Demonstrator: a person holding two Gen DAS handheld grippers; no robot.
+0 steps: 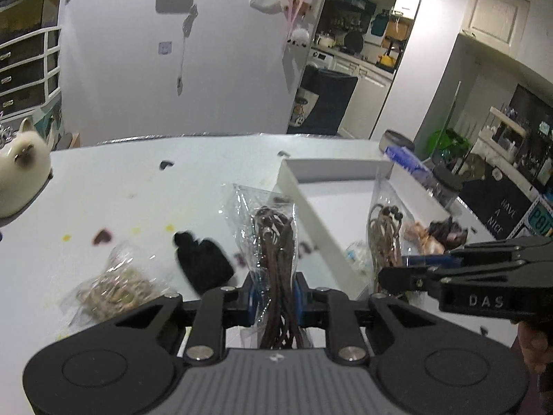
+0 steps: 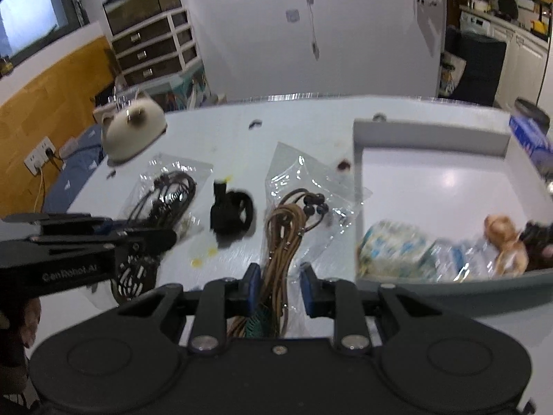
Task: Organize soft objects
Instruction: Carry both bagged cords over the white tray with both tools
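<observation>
My left gripper is shut on a clear bag of dark brown cord and holds it above the white table. My right gripper is around a clear bag of tan cord with dark beads, its blue pads a little apart from the bag; this bag also shows in the left wrist view. A white tray at the right holds a patterned cloth roll, a plastic bag and a doll. A black soft pouch and a bag of beige string lie on the table.
A cream cat-shaped teapot stands at the table's left edge. A blue box and a dark jar sit beyond the tray. The table has small coloured stains. Drawers stand against the far wall.
</observation>
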